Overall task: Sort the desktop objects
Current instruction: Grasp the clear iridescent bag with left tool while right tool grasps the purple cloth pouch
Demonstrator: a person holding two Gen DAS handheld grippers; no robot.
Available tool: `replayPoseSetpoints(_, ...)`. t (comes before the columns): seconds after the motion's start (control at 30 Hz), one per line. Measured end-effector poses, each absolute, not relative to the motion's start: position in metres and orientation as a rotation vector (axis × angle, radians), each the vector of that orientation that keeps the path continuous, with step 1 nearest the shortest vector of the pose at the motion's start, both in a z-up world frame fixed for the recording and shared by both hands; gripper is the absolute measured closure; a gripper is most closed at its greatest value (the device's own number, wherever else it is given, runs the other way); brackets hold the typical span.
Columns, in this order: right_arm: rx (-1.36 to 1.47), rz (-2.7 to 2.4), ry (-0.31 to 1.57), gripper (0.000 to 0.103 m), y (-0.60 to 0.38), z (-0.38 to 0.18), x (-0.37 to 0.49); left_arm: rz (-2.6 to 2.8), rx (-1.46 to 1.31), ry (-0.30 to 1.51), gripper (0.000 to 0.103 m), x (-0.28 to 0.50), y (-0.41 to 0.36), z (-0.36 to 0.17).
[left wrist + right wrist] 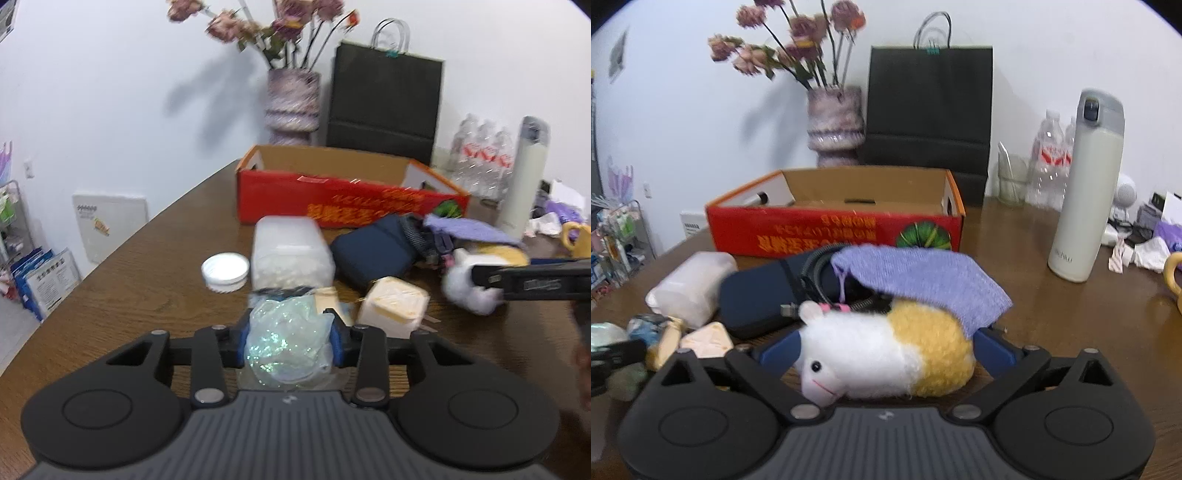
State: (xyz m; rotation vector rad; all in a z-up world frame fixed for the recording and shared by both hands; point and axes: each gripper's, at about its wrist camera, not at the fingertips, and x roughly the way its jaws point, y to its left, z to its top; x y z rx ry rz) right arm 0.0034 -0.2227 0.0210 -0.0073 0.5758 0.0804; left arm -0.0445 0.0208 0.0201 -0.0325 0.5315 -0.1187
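Note:
My left gripper (290, 328) is shut on a crumpled iridescent clear plastic bag (286, 341), held over the brown table. My right gripper (886, 347) is closed around a white and yellow plush hamster (886, 358); the toy also shows in the left wrist view (469, 284). A purple knitted cloth (923, 280) drapes over the plush's back. An open red cardboard box (347, 199) stands behind the pile, also in the right wrist view (834, 229). A dark blue pouch (373, 251), a clear plastic jar (291, 254) and a beige box (391, 304) lie between.
A white lid (225, 271) lies left of the jar. A white thermos (1086, 188) stands at right, with water bottles (1049, 162) behind it. A flower vase (834, 122) and a black paper bag (929, 103) stand by the wall. A yellow mug (1174, 273) is at far right.

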Motion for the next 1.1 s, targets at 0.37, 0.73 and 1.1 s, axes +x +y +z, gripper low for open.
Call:
replayPoseSetpoints(0.37,0.115,0.062,0.538,0.075,-0.251,0.024,-0.004,-0.137,-0.027,0.426,0.065,-0.079,0.008,0.059)
replayPoseSetpoints(0.73,0.071,0.014,0.454,0.100,-0.248,0.027,-0.033,-0.175,-0.020,0.407,0.065,-0.080,-0.003,0.067)
replayPoseSetpoints(1.1,0.367,0.067,0.598,0.040,-0.303,0.040,0.060,-0.201,-0.018,0.388,0.064,-0.053,-0.024,0.073)
